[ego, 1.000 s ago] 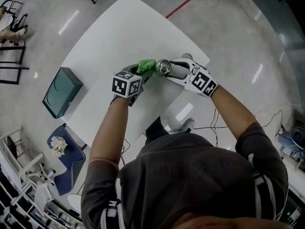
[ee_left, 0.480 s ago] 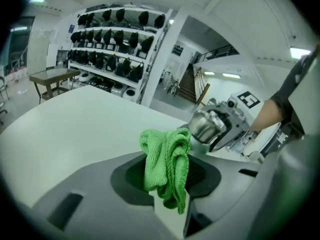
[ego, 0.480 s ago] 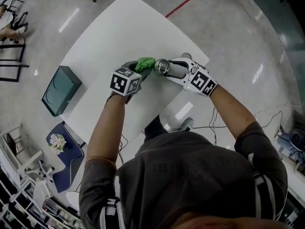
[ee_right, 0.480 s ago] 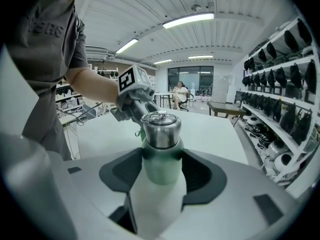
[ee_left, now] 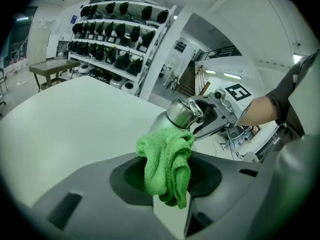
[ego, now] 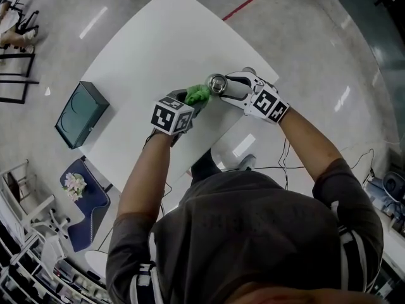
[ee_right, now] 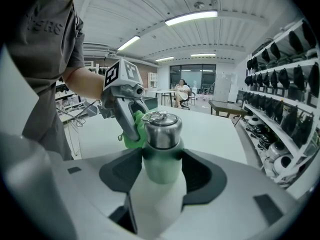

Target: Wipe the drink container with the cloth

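While your right gripper (ee_right: 160,170) clamps the bottle (ee_right: 161,134) cap-up near the table's (ego: 158,43) right corner, your left gripper (ee_left: 167,184), pinching the cloth (ee_left: 167,164), sits just left of its neck; wipe rightward, then down its length.

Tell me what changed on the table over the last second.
The left gripper, shut on the green cloth, slid nearer the bottle, so the cloth now looks to sit against its side. The right gripper stayed clamped on the bottle, in place.
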`<state>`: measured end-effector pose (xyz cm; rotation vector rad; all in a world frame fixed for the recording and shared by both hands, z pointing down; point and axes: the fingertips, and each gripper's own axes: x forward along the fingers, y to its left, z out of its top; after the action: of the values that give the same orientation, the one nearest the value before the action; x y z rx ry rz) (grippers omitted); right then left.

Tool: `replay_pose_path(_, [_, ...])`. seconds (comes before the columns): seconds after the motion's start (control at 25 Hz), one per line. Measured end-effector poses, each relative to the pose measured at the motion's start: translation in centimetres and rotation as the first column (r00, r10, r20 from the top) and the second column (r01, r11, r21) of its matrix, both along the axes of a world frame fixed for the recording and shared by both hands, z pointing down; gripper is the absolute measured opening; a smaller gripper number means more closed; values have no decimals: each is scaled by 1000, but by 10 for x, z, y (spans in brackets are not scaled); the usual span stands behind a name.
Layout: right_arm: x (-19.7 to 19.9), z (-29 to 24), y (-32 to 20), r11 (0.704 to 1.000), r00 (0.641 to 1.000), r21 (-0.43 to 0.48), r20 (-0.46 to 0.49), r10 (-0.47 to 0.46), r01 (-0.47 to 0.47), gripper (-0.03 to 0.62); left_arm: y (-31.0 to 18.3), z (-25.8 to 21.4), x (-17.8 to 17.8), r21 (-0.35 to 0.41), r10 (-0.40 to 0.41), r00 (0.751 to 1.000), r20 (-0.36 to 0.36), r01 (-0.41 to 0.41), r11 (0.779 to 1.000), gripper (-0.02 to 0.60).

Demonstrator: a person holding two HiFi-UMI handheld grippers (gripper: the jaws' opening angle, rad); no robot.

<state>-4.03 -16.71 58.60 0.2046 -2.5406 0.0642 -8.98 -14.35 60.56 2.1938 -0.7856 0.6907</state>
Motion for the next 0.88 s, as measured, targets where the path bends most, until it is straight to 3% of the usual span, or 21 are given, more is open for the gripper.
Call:
replay_pose_path(0.36, [0, 0, 0, 1000, 1000, -1, -8, 12, -12, 239, -4, 45, -2, -25, 38, 990, 135, -35, 999, 135])
replay_pose_path(0.52, [0, 1, 0, 1000, 1000, 4, -15, 8, -8, 240, 1, 34, -4, -23, 16, 995, 97, -14, 1000, 133])
replay_pose_path(0.72, [-1, 2, -1, 1000, 1000, 7, -26, -12, 12, 239, 26, -7, 11, -41, -2, 997, -72, -1, 999, 133])
replay_pose_path(0.88, [-1, 2, 0, 1000, 999, 18, -44, -23, 23, 239, 28, 7, 24, -11, 19, 1000, -1, -19, 1000, 133])
